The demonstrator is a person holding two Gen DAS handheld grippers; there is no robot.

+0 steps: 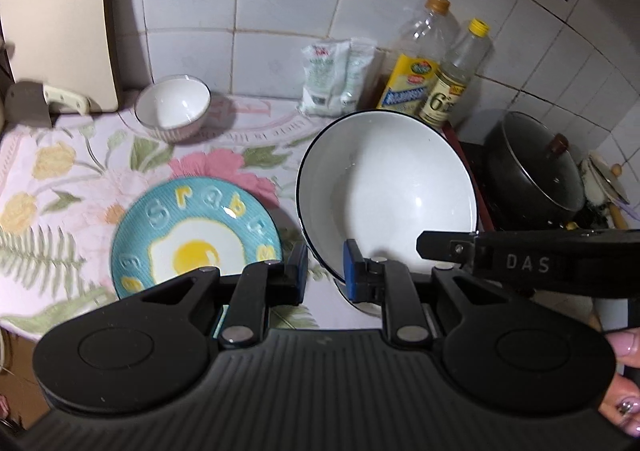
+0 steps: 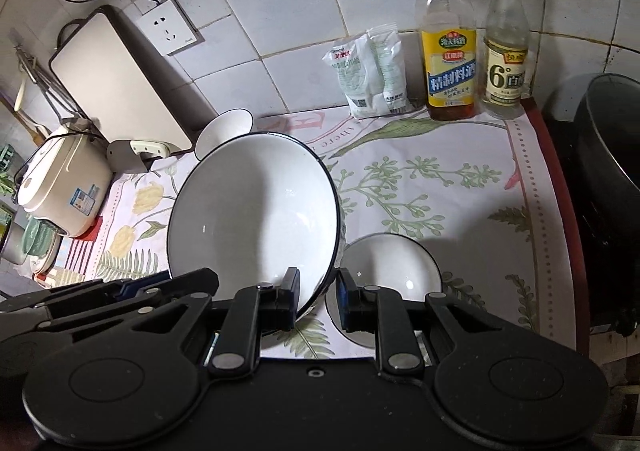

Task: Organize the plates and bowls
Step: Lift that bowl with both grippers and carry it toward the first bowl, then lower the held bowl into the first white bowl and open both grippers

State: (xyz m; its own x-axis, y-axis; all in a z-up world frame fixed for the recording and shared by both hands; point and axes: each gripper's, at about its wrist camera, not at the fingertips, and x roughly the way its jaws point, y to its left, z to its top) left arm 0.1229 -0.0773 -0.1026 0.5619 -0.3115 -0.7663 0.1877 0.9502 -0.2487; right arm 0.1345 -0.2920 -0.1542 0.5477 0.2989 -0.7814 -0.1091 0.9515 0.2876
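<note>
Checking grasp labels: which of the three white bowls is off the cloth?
The large bowl with the dark rim, tilted, both grippers at its near rim. The small ribbed bowl and the shallow bowl sit flat on the cloth.

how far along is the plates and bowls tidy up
Nothing looks stacked yet. In hand: the large white black-rimmed bowl, tilted, with the left gripper and right gripper each astride its rim. Left to do: the smaller shallow white bowl, the small ribbed white bowl and the blue fried-egg plate lie apart on the floral cloth.
</note>
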